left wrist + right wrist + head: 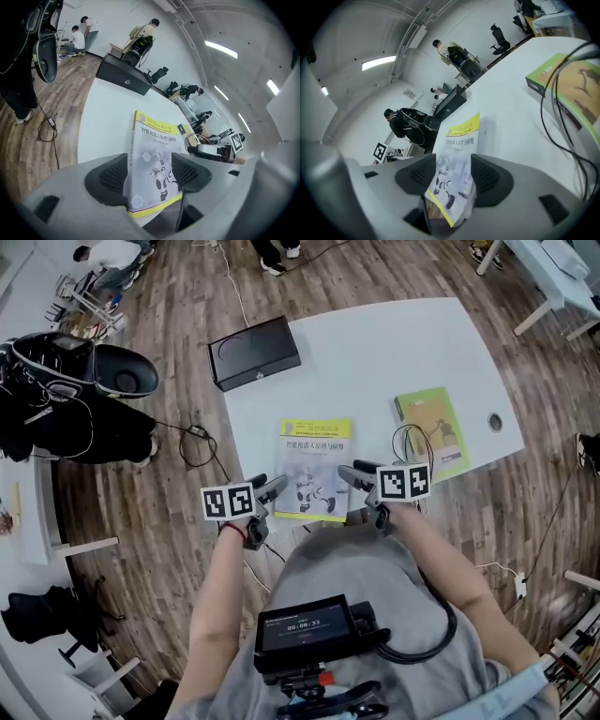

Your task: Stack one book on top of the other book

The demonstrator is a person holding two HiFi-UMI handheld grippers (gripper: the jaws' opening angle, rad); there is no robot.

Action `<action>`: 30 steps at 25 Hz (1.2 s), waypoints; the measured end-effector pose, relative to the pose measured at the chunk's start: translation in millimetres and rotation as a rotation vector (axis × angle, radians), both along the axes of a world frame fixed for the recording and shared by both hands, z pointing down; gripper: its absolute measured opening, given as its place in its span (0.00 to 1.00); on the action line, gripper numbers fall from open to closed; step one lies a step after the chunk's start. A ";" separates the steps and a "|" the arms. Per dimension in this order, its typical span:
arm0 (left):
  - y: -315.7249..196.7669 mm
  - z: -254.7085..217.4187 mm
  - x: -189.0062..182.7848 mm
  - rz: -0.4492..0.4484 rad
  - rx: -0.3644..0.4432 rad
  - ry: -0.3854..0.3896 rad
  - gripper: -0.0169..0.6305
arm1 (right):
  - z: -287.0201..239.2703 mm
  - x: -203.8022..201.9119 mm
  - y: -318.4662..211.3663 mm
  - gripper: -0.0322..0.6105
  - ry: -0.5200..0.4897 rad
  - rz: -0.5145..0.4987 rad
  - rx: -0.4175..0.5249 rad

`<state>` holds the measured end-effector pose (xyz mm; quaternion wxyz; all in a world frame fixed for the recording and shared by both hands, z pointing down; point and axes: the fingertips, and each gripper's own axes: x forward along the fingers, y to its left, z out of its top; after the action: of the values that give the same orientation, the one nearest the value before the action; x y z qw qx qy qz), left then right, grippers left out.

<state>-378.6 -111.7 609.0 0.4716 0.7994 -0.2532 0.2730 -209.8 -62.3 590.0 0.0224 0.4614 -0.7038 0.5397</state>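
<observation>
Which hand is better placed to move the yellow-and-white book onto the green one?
The right gripper, probably: open jaws frame a corner of the yellow-and-white book; the green book lies on that side.

Loads of bare table point(375, 362) beyond the yellow book point(316, 470), plus an open lane between it and the green book point(441, 423). In the way: black box point(254, 352) on far-left corner, cable loop point(413, 427) over green book's left edge.

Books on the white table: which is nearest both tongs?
The white book with yellow bands and a robot picture, between the left tongs and right tongs; the green book lies farther right.
</observation>
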 end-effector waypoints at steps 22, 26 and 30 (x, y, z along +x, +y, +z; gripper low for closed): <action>-1.6 35.1 21.5 0.099 -0.102 -0.064 0.48 | 53.6 -4.7 -2.1 0.42 -0.017 0.084 -0.144; 2.3 40.2 23.7 0.106 -0.106 -0.076 0.48 | 54.7 -5.7 -4.6 0.42 -0.004 0.080 -0.145; 0.0 41.1 24.6 0.102 -0.110 -0.084 0.48 | 55.8 -5.4 -4.2 0.42 0.018 0.072 -0.154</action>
<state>-354.0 -111.7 650.1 0.4891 0.7719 -0.2165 0.3436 -215.1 -66.5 645.9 0.0450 0.4881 -0.6430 0.5886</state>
